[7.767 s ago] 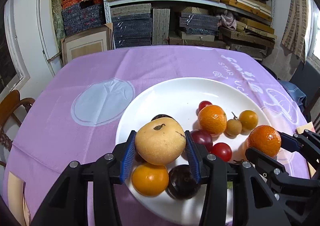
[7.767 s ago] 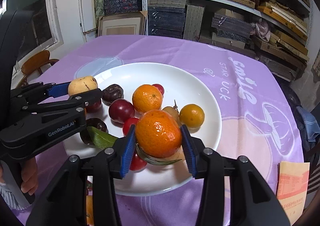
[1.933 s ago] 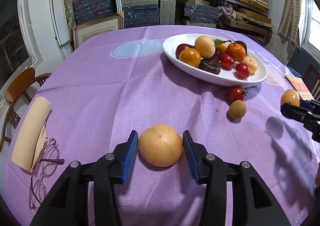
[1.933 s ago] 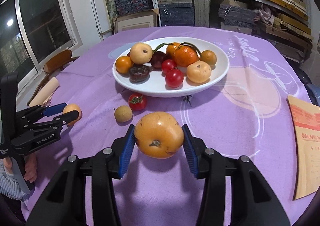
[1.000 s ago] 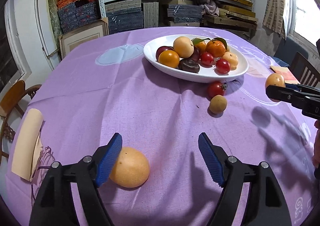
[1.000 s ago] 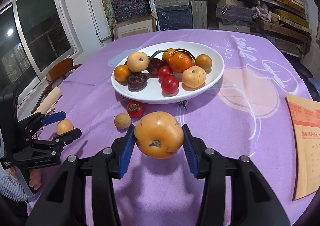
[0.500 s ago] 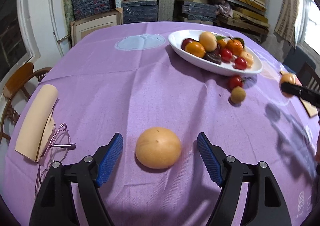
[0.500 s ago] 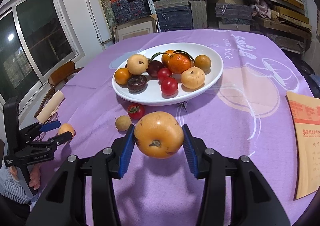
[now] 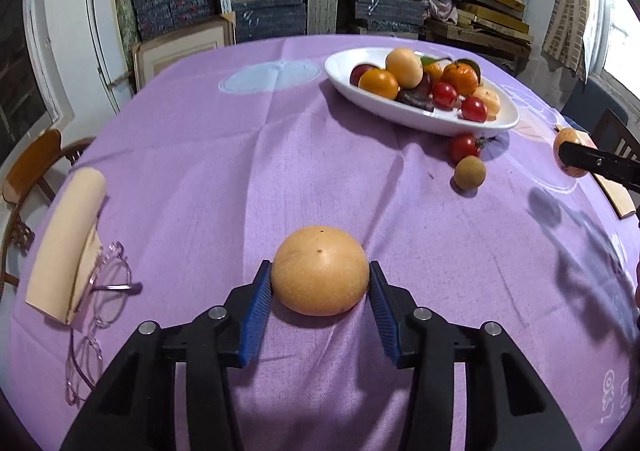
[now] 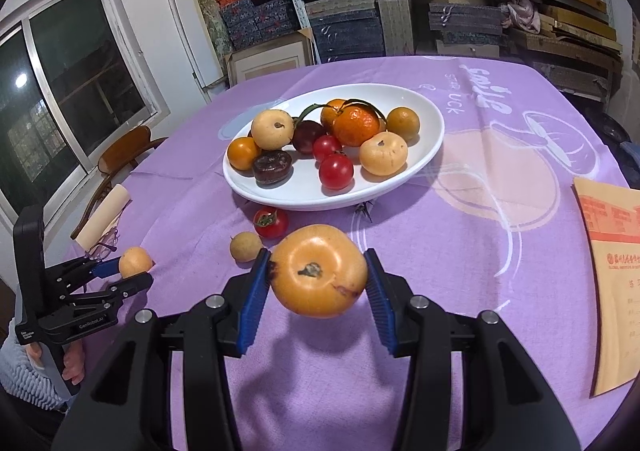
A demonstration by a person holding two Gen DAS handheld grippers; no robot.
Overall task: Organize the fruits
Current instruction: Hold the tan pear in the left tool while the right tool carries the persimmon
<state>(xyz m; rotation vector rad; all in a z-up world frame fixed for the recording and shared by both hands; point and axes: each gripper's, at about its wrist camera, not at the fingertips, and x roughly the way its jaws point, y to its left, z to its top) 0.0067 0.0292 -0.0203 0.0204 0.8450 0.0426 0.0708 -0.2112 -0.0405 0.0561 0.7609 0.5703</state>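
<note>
A round tan pear (image 9: pixel 320 269) rests on the purple tablecloth. My left gripper (image 9: pixel 320 277) is closing on it, and both blue pads touch its sides. In the right wrist view the left gripper (image 10: pixel 120 275) and the pear (image 10: pixel 135 261) show at far left, held by a hand. My right gripper (image 10: pixel 318 271) is shut on an orange-yellow fruit (image 10: pixel 320 271), held above the cloth. A white plate (image 10: pixel 304 203) of mixed fruit lies beyond. In front of it on the cloth lie a red tomato (image 10: pixel 272 223) and a small brown fruit (image 10: pixel 245 246).
Glasses (image 9: pixel 100 291) and a rolled beige cloth (image 9: pixel 66 239) lie at the table's left edge. A tan envelope (image 10: pixel 612 271) lies on the right side. A wooden chair (image 9: pixel 28 167) stands off the left edge. Stacked shelves fill the back wall.
The left jaws have come in from wide apart onto the pear's sides. The right gripper has kept still with its fruit.
</note>
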